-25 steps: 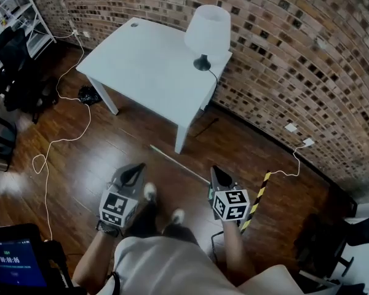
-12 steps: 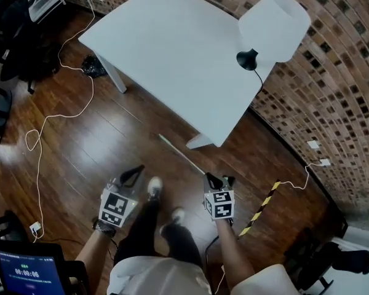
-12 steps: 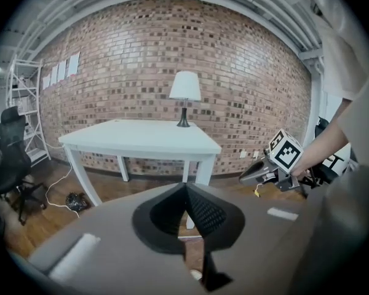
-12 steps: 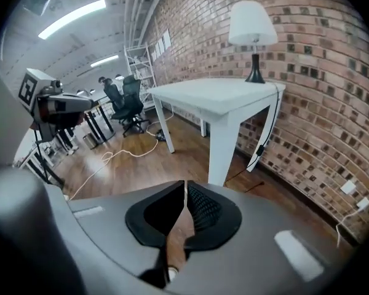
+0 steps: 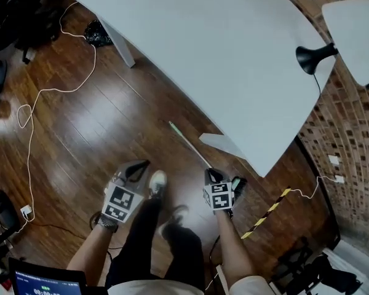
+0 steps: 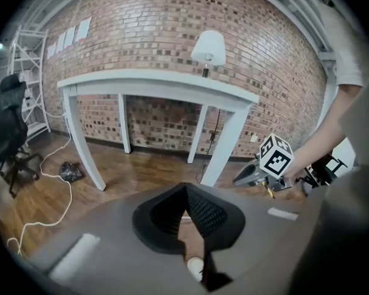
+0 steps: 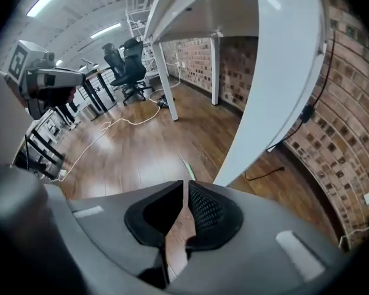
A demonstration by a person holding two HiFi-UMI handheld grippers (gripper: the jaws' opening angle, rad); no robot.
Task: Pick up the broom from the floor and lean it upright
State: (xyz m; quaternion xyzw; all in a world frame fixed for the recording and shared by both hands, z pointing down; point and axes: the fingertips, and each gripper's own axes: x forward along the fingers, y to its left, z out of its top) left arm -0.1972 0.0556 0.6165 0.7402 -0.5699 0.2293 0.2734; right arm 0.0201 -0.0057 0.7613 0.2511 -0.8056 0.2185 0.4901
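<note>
Right tool (image 7: 184,186): jaws drawn together at the tips, nothing between them; only wood floor (image 5: 111,121) shows through the slit. In the head view it (image 5: 213,177) sits at lower centre, nose at the near end of the broom handle (image 5: 187,143). The handle lies flat on the floor and runs up-left toward mid-frame. Whether the tool touches it: cannot tell. The right gripper view puts the handle (image 7: 186,165) just ahead of the jaw tips, beside the slanted leg (image 7: 264,103) of the white surface (image 5: 234,54). A dark, green-tinged shape lies just right of the tool, possibly the broom head; unsure.

Left tool (image 6: 186,189): likewise closed and empty, held lower left of centre (image 5: 137,169), apart from the handle.

Lamp (image 5: 350,35) stands on the surface, upper right.

Judgement: approach step, grasp not yet made. Next move calls for parting the right jaws, straddling the thin handle crosswise, lowering to the floor and closing. The slim round handle may roll. The leg close by crowds the upward swing.
</note>
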